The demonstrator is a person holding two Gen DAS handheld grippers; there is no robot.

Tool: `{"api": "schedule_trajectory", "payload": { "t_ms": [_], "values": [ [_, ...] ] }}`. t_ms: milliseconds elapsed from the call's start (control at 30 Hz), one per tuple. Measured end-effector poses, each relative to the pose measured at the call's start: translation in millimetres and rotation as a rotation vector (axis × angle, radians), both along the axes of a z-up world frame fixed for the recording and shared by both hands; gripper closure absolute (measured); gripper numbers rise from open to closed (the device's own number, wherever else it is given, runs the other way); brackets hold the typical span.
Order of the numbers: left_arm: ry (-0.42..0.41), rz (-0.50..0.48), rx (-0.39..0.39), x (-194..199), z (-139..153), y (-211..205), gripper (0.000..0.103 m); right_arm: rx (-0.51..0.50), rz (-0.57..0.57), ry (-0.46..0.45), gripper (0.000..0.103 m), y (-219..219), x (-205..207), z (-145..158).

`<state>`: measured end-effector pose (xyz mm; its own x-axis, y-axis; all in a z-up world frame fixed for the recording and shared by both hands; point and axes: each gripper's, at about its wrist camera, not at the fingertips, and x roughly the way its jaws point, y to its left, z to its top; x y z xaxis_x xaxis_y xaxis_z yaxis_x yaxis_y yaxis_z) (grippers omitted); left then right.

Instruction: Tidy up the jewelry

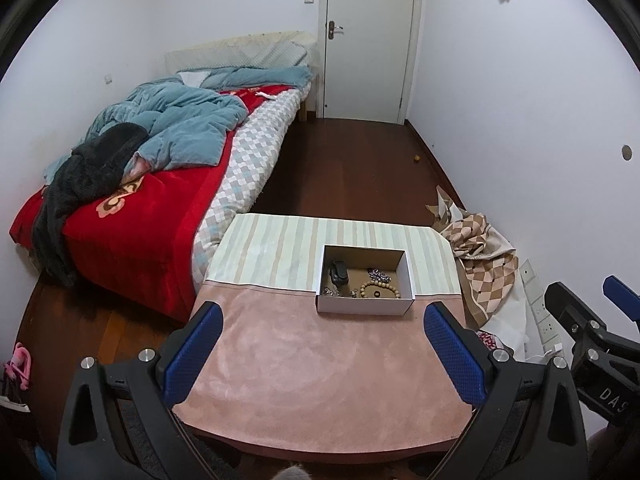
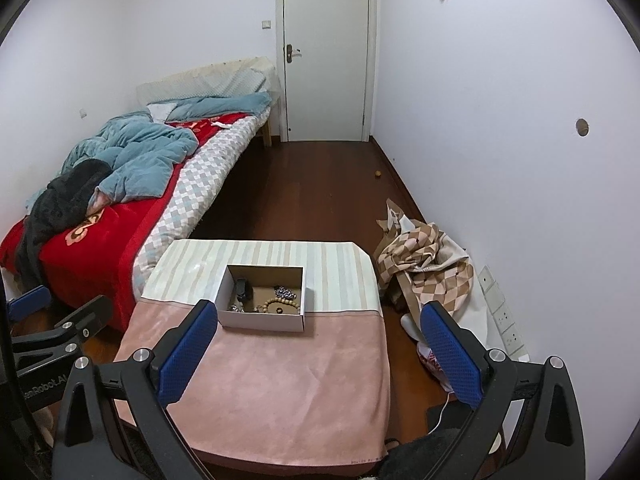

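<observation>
A small open cardboard box (image 1: 365, 306) (image 2: 262, 320) stands on a table covered with a pink and striped cloth (image 1: 320, 360) (image 2: 272, 380). Inside lie a wooden bead bracelet (image 1: 380, 290) (image 2: 280, 304), a dark ring (image 1: 376, 294), a silvery chain piece (image 1: 379, 274) (image 2: 285, 292), a black object (image 1: 338, 273) (image 2: 242, 289) and small metal pieces (image 1: 330, 291). My left gripper (image 1: 324, 320) is open and empty, above the table's near half. My right gripper (image 2: 320, 320) is open and empty, over the table's right side.
A bed (image 1: 152, 184) with red and blue covers stands at the left. A checked cloth heap (image 1: 480, 264) (image 2: 424, 264) lies on the floor at the right, by wall sockets (image 2: 504, 320). A closed door (image 1: 368, 40) is at the back.
</observation>
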<state>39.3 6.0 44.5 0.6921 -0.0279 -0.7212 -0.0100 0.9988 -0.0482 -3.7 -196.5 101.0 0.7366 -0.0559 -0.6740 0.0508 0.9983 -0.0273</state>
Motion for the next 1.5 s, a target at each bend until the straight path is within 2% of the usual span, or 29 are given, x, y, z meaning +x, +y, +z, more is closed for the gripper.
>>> {"api": "schedule_trajectory", "payload": {
  "t_ms": [200,500,767,1500],
  "values": [
    [0.016,0.009,0.024,23,-9,-4,0.0,-0.006,-0.014,0.024,0.0,1,29,-12],
    [0.082,0.015,0.054,56,-31,-8,0.0,-0.022,-0.024,0.103,0.0,0,77,-36],
    [0.123,0.018,0.054,73,-44,-7,0.0,-0.041,-0.017,0.155,0.0,3,107,-55],
    [0.13,0.023,0.063,76,-51,-5,0.0,-0.035,-0.009,0.184,0.0,5,114,-64]
  ]
}}
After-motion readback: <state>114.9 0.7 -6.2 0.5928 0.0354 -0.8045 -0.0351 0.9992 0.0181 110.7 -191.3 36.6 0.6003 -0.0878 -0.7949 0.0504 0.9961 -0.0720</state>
